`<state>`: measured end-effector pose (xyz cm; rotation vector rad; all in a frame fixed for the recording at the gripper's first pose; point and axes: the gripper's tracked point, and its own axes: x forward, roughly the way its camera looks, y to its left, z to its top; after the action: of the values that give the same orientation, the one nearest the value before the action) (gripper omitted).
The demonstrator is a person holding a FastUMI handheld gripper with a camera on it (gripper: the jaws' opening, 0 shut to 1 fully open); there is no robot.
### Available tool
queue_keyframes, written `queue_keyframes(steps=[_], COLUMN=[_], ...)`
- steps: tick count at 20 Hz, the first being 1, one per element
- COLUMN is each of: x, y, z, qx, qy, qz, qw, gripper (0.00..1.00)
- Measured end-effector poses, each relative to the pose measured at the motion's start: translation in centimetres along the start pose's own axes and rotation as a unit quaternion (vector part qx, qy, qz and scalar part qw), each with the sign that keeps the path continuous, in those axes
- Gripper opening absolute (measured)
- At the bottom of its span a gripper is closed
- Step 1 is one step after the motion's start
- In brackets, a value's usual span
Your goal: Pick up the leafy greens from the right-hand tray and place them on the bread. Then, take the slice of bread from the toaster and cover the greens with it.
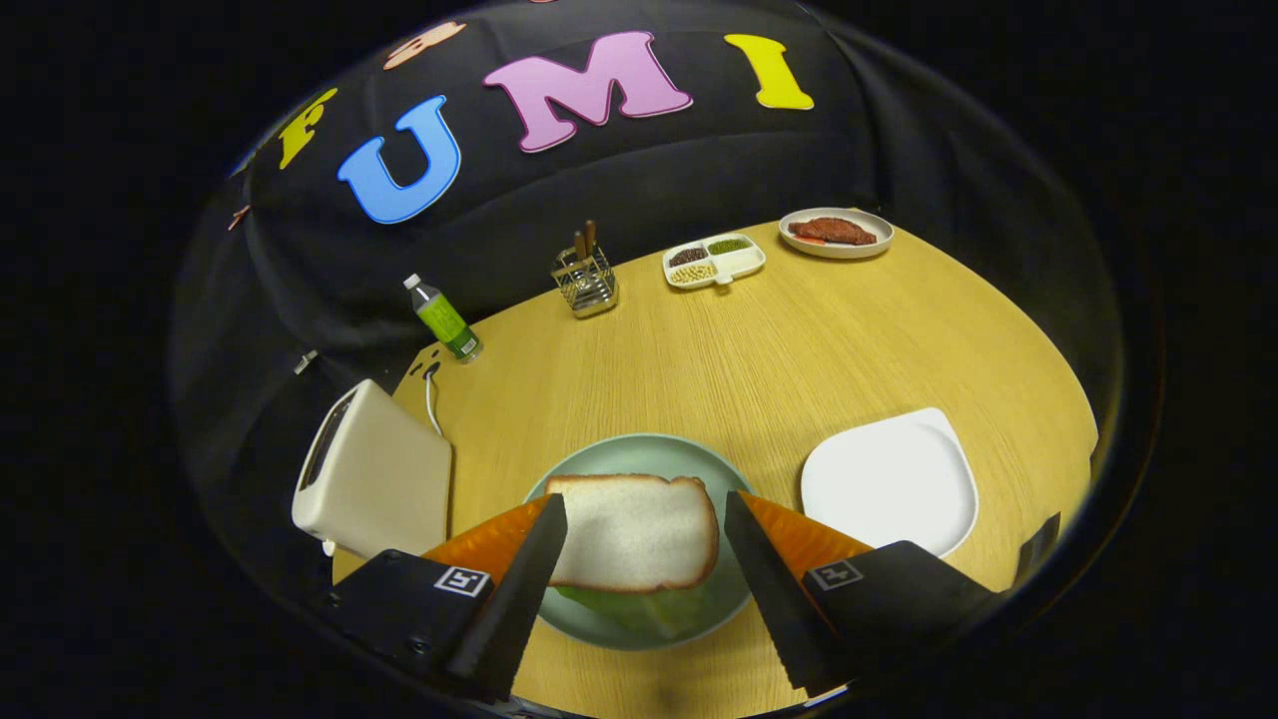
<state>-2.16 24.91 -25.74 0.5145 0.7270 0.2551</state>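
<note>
A slice of bread [634, 531] with a brown crust lies flat on a round pale green plate [639, 451]. Leafy greens [639, 607] poke out from under its near edge. My gripper [647, 527] stands open above the plate, one finger at each side of the slice, neither pressing on it. To the left of the plate stands a cream toaster [374, 477], its slot dark. A white square tray [889, 481] lies to the right of the plate with nothing on it.
At the back of the wooden table [759, 359] stand a green bottle [444, 320], a wire holder with sticks [585, 282], a divided dish of grains [713, 260] and a plate with meat [835, 232]. The toaster's white cable [431, 399] runs behind it.
</note>
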Motion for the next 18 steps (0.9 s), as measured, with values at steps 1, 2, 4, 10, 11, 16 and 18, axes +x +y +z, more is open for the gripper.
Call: queue_keyframes(steps=[1, 2, 4, 10, 11, 16, 18], x=[-0.9, -1.8, -3.5, -9.5, -10.4, -14.7, -15.6], y=[0.4, 0.7, 1.4, 3.3, 3.6, 4.5, 4.3], z=[1.4, 2.9, 5.8, 13.2, 13.9, 18.4, 19.6], qx=[-0.006, -0.012, -0.031, -0.116, -0.133, -0.208, -0.235], qy=[-0.016, -0.031, -0.064, -0.15, -0.161, -0.22, -0.231], qz=[0.006, 0.011, 0.02, 0.029, 0.028, 0.008, -0.003], qw=[1.0, 0.999, 0.997, 0.981, 0.978, 0.953, 0.944], gripper=[0.99, 0.99, 0.99, 0.99, 0.99, 0.99, 0.98])
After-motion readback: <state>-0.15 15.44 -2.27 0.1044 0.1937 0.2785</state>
